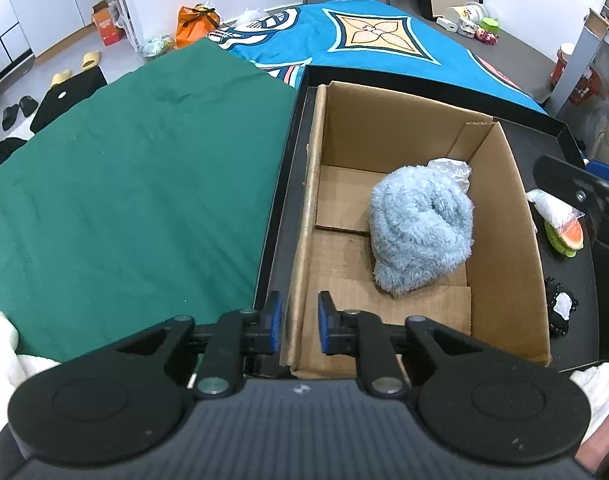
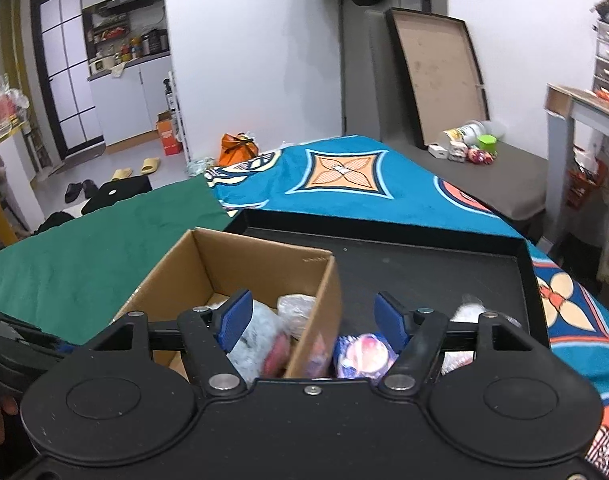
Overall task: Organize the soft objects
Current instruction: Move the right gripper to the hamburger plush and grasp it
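Note:
An open cardboard box (image 1: 388, 128) stands in a black tray (image 1: 282, 216). Inside it lie a fluffy light-blue cloth (image 1: 422, 232) and a crumpled clear bag (image 1: 452, 168). My left gripper (image 1: 300, 320) straddles the box's near left wall, its blue pads standing slightly off the cardboard. My right gripper (image 2: 314, 318) is wide open over the box's right wall (image 2: 316, 316), gripping nothing. Below it are the blue cloth (image 2: 256, 332), a blurred pink thing (image 2: 276, 354) and a pink-and-blue packet (image 2: 364, 354). In the left wrist view, a plastic-wrapped orange and green soft thing (image 1: 562, 226) sits under the right gripper's finger (image 1: 572, 188).
A green cloth (image 1: 124, 184) covers the surface left of the tray, and a blue patterned blanket (image 2: 344, 184) lies behind it. A black lacy item (image 1: 560, 306) rests on the tray's right side. Shoes, bags and boxes lie on the floor beyond.

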`<state>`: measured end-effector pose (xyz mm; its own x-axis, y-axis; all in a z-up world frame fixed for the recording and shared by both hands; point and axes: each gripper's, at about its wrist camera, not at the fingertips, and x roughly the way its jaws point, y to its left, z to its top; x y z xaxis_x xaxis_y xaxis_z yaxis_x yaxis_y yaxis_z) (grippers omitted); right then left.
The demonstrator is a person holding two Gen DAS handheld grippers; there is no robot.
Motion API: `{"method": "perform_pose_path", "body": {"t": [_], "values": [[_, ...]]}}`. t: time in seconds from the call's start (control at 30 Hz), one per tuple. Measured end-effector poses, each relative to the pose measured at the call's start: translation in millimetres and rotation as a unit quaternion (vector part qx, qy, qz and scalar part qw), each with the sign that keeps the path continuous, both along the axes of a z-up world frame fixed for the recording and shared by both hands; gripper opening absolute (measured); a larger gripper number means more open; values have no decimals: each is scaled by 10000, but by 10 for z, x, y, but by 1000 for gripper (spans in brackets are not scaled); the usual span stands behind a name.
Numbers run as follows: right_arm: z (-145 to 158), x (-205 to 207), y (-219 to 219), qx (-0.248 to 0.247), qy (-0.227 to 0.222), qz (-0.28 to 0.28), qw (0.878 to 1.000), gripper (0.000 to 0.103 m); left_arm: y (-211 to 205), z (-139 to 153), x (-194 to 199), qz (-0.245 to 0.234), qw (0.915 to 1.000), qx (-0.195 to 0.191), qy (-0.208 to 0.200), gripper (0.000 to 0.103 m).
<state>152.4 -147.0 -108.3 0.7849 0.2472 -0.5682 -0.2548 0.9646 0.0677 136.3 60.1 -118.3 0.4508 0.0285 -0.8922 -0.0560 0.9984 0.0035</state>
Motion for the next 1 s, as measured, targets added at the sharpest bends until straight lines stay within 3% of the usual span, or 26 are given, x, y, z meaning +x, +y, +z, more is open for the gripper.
{"method": "perform_pose_path", "body": {"t": [0.13,0.23,0.5,1.0], "values": [[-69,-38,-132,102,42,-125,9999,68,-58,33,-17,-118,9998,147,-45,39],[-130,-55,-212,157,89,-177,9997,68,-112,44,-13,-183,9995,271,-42,45],[-289,-95,-556,624,286,-587,9959,68,-240,40,34,-253,9981,557,23,56],[-724,-4,-1016,543,492,-982,9925,68,-514,43,127,-258,9939,1070,2,67]]}}
